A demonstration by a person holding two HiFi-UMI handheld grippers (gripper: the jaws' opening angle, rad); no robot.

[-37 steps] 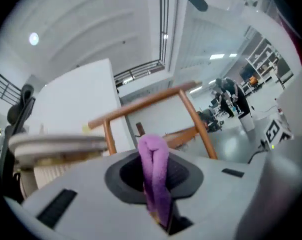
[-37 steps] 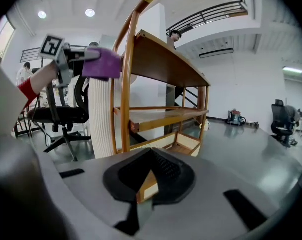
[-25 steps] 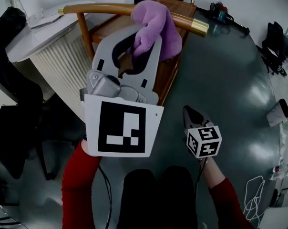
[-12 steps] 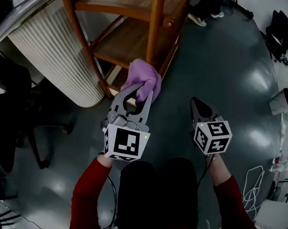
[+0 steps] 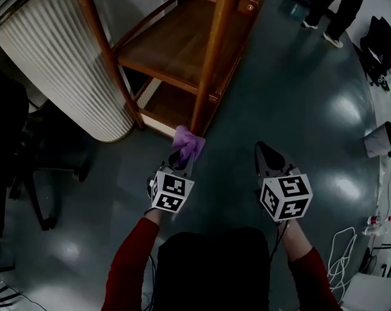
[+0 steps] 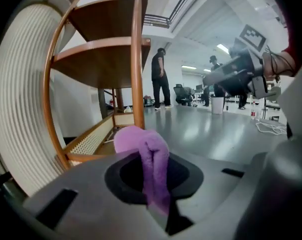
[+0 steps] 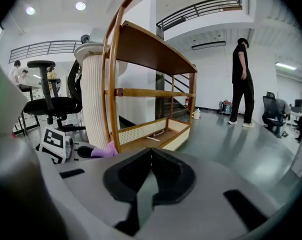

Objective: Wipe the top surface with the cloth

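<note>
Lowered since a second ago, from level with the shelf (image 5: 176,44) top to low beside its front post (image 5: 212,63), with the left gripper (image 5: 182,162) and the cloth (image 5: 188,142); hardly shifted with the right gripper (image 5: 263,154).

From the head view: holds the cloth just beside the foot of the shelf's front post, well below the top surface, so probably not wiping yet. Keeps the right gripper to the right of the shelf, over the glossy grey floor (image 5: 299,102), well apart from the post. Shows warm brown varnished wood in the shelf, with round rails and flat boards. Shows also a white ribbed drum (image 5: 59,63) to the left of the shelf.

From the left gripper view: clamped shut on the cloth, with a purple fold pinched between the dark pads (image 6: 125,178) and a rounded puff bulging out toward the shelf. Looks soft, fluffy, light and limp. Should fold and drag easily over wood, with little slipping and no risk of breaking. Best to hold by a bunched middle, as now, leaving a loose puff free for the wiping. Shows a perforated cane panel (image 6: 91,140) low on the shelf.

From the right gripper view: closed together on nothing, pads meeting in a thin line. Faces the shelf from below, with the top board high above. Catches a bit of purple by the post foot.
</note>
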